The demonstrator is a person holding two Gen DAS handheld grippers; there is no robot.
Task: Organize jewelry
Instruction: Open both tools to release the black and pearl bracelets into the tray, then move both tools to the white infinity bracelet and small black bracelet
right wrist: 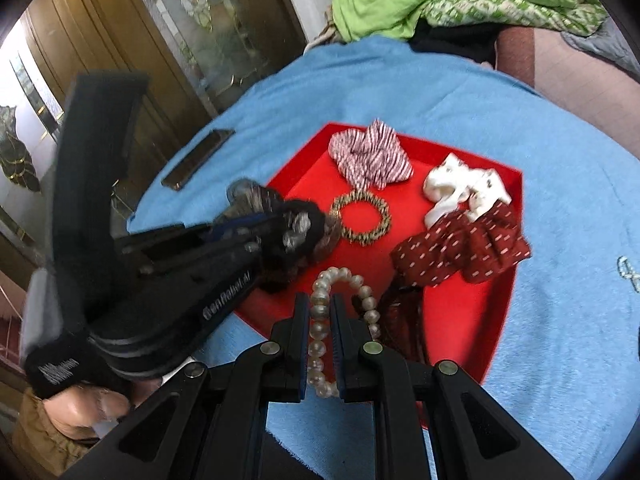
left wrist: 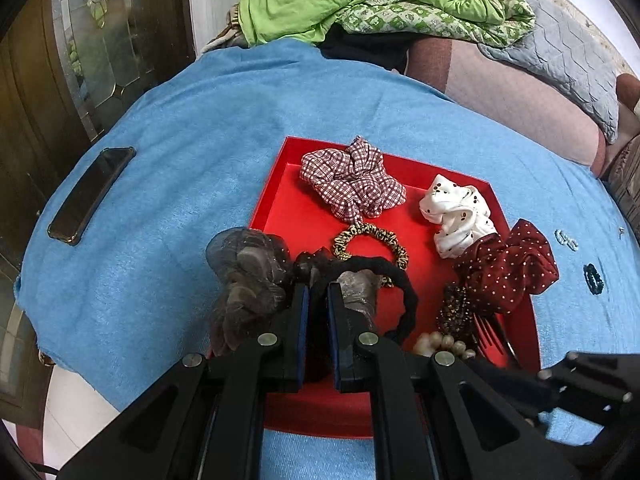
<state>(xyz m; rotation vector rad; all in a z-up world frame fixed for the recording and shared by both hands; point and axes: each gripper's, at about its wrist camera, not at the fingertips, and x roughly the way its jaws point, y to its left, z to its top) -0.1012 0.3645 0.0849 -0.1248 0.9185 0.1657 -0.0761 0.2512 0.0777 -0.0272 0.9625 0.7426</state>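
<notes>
Left wrist view: left gripper point(left wrist: 318, 292), lower centre, clenched on a black hair tie point(left wrist: 404, 300) and grey scrunchie point(left wrist: 248, 276) over the red tray's point(left wrist: 288, 204) near left edge; right wrist view: right gripper point(right wrist: 320, 312), bottom centre, grasping a pearl bracelet point(right wrist: 320, 332) above the tray's near edge.

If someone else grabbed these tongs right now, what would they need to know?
Left tongs: shut on a black hair tie and grey scrunchie, over the red tray.
Right tongs: shut on the pearl bracelet at the tray's near edge.
Already in the tray: checked scrunchie, white scrunchie, dark red dotted scrunchie, gold hair tie.
Left: set down both held loads.
</notes>
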